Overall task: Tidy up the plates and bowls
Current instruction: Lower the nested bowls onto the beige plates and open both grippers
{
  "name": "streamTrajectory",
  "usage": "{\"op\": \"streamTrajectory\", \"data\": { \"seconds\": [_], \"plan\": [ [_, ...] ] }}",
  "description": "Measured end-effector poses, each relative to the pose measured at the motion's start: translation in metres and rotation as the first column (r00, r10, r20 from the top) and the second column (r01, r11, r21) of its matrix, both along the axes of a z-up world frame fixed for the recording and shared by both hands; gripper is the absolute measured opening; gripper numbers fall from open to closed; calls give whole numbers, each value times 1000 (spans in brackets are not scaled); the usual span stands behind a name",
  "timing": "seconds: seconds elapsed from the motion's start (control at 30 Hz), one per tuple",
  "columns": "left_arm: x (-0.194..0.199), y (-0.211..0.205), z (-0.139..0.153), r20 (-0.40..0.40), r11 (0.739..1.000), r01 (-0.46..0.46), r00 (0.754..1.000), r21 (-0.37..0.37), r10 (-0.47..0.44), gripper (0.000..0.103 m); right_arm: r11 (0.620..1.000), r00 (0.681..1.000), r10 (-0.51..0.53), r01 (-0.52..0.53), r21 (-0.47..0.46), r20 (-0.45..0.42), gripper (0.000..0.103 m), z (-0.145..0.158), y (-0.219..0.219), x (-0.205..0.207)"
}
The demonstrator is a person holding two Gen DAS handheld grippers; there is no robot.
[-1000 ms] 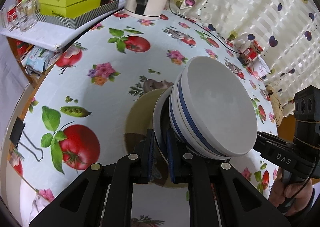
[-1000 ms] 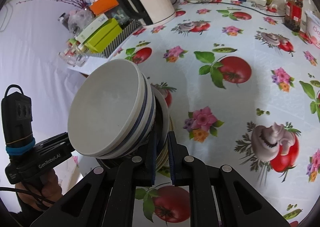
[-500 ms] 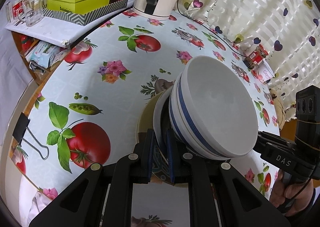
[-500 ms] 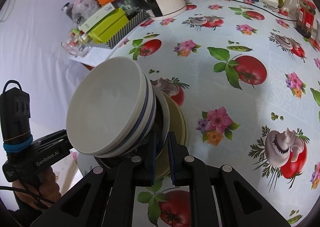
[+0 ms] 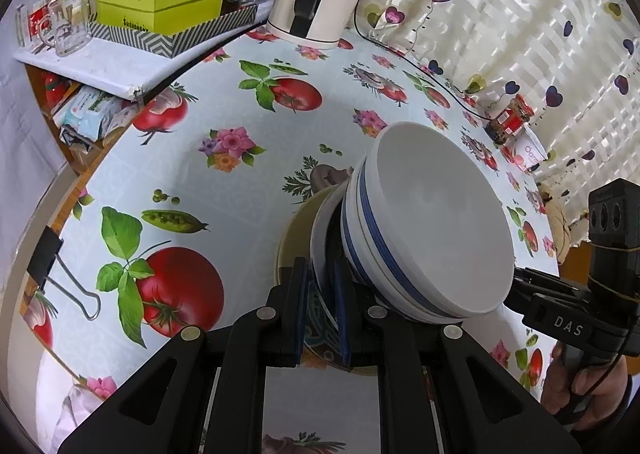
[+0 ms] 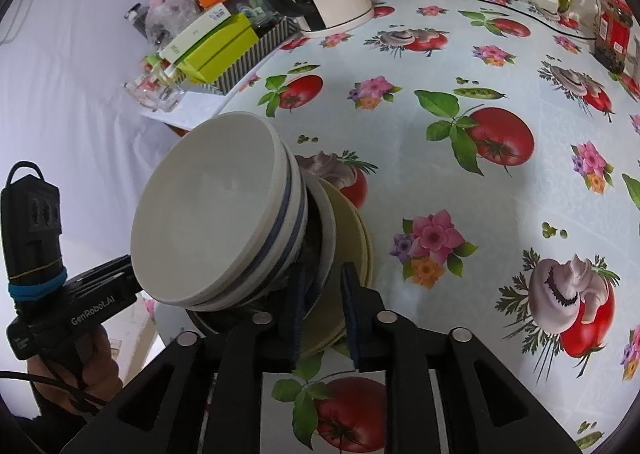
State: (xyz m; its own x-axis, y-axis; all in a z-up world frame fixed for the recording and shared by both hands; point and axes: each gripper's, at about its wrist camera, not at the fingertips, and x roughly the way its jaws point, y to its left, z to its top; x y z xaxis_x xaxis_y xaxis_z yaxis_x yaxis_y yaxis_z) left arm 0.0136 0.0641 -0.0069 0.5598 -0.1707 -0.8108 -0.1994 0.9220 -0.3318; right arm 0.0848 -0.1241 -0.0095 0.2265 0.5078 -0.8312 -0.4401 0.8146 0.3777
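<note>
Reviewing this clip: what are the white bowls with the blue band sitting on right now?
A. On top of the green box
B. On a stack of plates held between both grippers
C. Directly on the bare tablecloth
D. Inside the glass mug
B. The nested bowls sit on a stack of plates; the left gripper and the right gripper each straddle the plates' rim from opposite sides.
</note>
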Motion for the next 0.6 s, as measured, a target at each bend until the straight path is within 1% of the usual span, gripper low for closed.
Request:
{"op": "streamTrajectory", "data": {
  "seconds": [0.13, 0.2, 0.33, 0.4, 0.43, 0.6],
  "plan": [
    [-3, 2, 4, 15, 1000, -14, 1000, 11, 14, 13, 1000, 1000, -1, 1, -12, 18, 27, 4, -2, -4],
    [-4, 2, 6, 17, 1000, -21, 1000, 16, 20, 13, 1000, 1000, -1, 1, -15, 27, 32, 6, -4, -6],
    [-8, 1, 8, 23, 1000, -21, 1000, 20, 21, 13, 1000, 999, 2, -1, -20, 42, 37, 10, -7, -11],
    [-11, 0, 10, 24, 999, -19, 1000, 27, 19, 13, 1000, 999, 4, -3, -21, 49, 42, 12, -9, -15],
    [-13, -1, 11, 25, 999, -19, 1000, 31, 18, 13, 1000, 999, 6, -4, -22, 53, 42, 13, -9, -17],
    [-25, -7, 17, 40, 997, -27, 999, 75, 24, 13, 999, 996, 16, -13, -37, 87, 49, 20, -10, -28]
  ]
}}
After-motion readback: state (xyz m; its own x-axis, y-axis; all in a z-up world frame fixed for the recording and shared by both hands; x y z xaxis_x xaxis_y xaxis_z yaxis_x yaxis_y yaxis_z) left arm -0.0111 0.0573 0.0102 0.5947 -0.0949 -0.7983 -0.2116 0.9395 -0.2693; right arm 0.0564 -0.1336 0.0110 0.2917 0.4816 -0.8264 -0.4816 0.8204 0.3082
